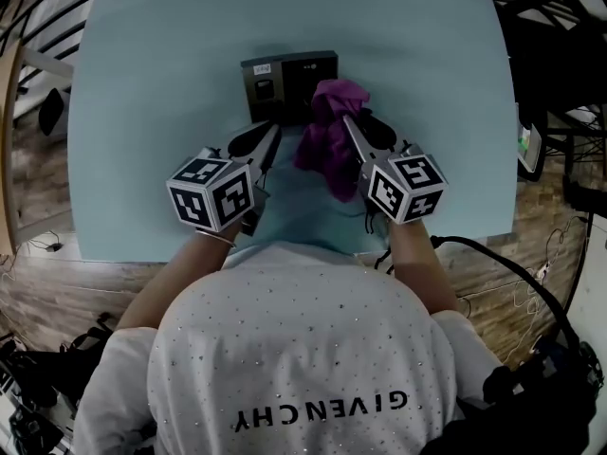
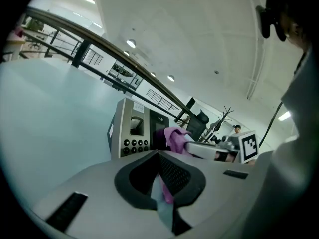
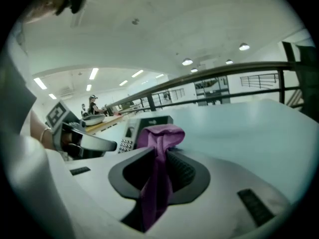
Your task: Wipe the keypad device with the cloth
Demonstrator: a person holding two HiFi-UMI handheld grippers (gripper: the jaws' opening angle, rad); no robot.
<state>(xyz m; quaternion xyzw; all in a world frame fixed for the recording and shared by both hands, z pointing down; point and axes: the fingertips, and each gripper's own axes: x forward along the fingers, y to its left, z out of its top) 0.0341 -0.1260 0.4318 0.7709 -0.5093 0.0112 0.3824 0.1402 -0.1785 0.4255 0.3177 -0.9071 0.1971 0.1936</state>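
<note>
The wiping looks under way: the right claw (image 1: 347, 121) pinches the crumpled purple cloth (image 1: 327, 138) at the three o'clock end of the dark rectangular keypad device (image 1: 285, 76) on the pale blue desk (image 1: 152, 112), the left claw (image 1: 273, 129) is closed and empty at its seven o'clock, and next the cloth likely needs dragging towards nine o'clock across the keys.

Pale blue bench (image 1: 142, 112), rounded far corners. Wood-plank floor (image 1: 38, 178) past left edge; cables (image 1: 503, 259) off near right corner. White ceiling (image 3: 149, 24), recessed lights (image 3: 187, 62); dark railing (image 3: 239, 69) beyond far edge.
</note>
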